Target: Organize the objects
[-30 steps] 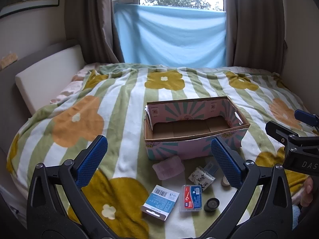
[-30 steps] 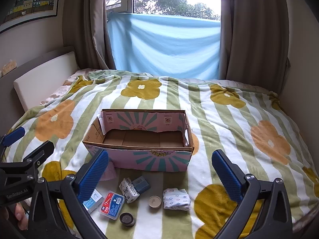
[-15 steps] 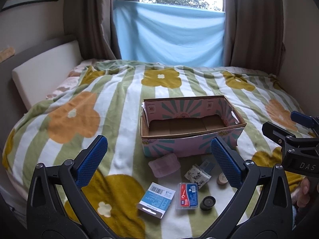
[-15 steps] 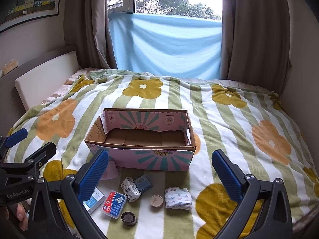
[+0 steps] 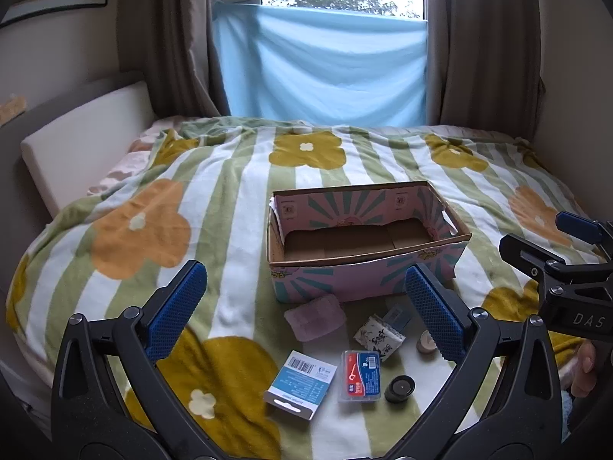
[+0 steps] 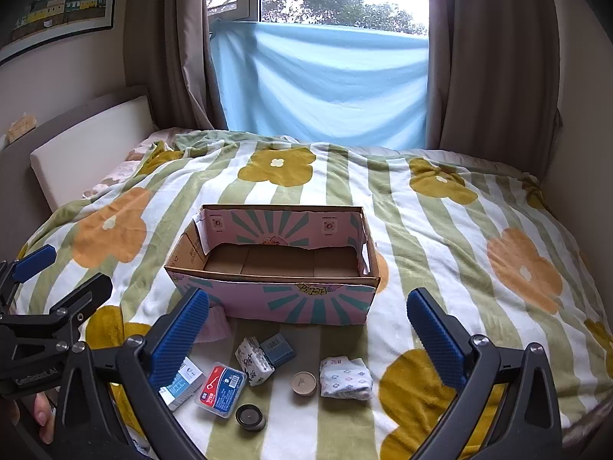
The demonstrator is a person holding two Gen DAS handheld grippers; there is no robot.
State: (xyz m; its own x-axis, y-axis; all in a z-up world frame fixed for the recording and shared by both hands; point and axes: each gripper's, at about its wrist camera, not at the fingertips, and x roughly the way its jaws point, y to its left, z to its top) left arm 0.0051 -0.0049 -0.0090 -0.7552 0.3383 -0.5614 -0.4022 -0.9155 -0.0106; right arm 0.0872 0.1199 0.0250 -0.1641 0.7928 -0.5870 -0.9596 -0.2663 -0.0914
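Bedspread [image 5: 230, 207] filled both frames; since a second ago both views crept closer, left gripper [image 5: 306, 306] and right gripper [image 6: 306, 326] spread, holding nothing; cardboard box [image 6: 276, 264] at centre unfilled, sorting unstarted.

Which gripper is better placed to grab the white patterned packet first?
Right, probably. The white patterned packet lies between the open right gripper's fingers in its view, farthest from the left gripper, whose view doesn't show it.
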